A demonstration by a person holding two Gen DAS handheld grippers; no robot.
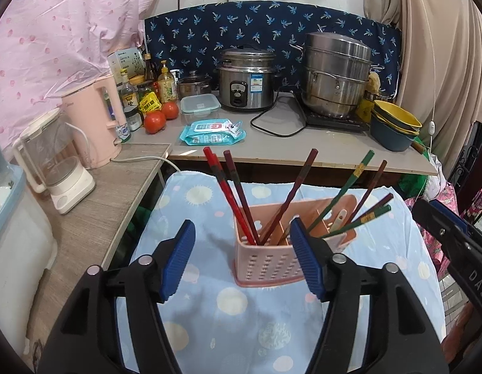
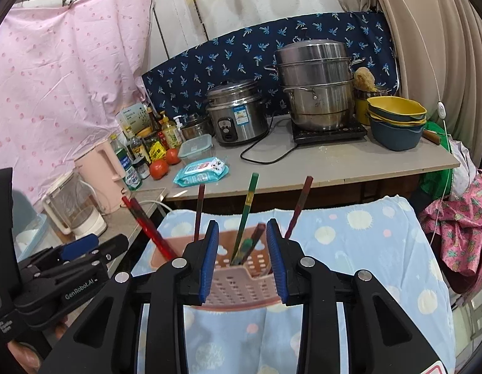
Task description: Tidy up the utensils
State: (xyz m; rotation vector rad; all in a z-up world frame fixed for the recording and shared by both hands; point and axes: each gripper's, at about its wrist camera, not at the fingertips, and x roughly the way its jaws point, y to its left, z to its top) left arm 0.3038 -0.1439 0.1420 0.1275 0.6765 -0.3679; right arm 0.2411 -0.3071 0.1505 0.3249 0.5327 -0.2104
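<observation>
A pink perforated utensil holder stands on a blue patterned cloth. Several red, brown and green chopsticks stand in it, fanned out. My left gripper is open and empty, just in front of the holder, which shows between its blue pads. In the right wrist view the holder sits between my right gripper's open pads, with chopsticks rising behind them. The right gripper holds nothing. The left gripper shows at the lower left of that view.
Behind the cloth is a grey counter with a rice cooker, a steel steamer pot, stacked bowls, wet wipes, tomatoes, bottles. A pink kettle and a glass kettle stand at the left.
</observation>
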